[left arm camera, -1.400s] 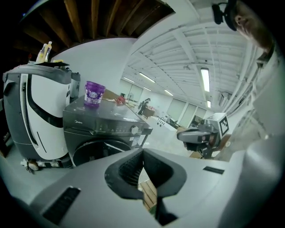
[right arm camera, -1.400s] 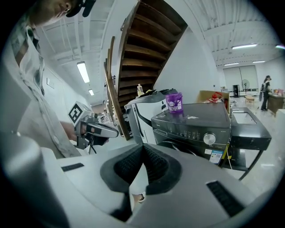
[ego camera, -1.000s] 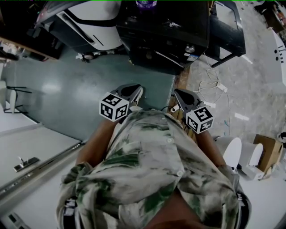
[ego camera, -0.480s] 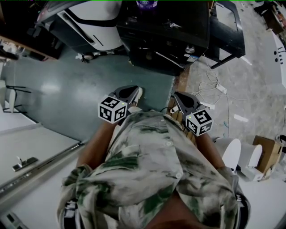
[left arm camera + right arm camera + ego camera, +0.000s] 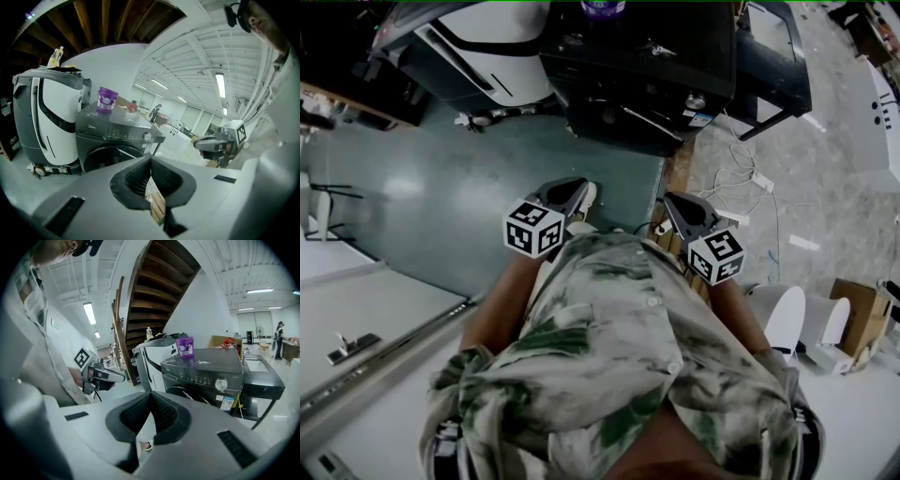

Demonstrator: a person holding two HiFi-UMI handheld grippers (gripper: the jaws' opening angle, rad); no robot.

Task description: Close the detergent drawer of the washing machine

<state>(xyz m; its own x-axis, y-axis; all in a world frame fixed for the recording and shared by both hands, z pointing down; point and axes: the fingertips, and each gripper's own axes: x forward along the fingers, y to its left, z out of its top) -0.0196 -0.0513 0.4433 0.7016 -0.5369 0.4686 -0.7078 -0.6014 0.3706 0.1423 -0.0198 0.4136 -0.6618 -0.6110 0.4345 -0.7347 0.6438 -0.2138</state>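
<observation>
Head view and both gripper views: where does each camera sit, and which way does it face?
Head view: on the person's head, facing steeply down at floor and washing machine; shows shirt, left gripper, right gripper.
Left gripper view: on that gripper, facing along its shut jaws toward the washing machine; shows the right gripper.
Right gripper view: likewise, jaws shut; shows the left gripper and shirt.
Shared: both gripper views show the purple cup on the washing machine.

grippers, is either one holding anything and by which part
Nothing is held. The left gripper and the right gripper both have their jaws shut together with nothing between them, away from the washing machine.
</observation>
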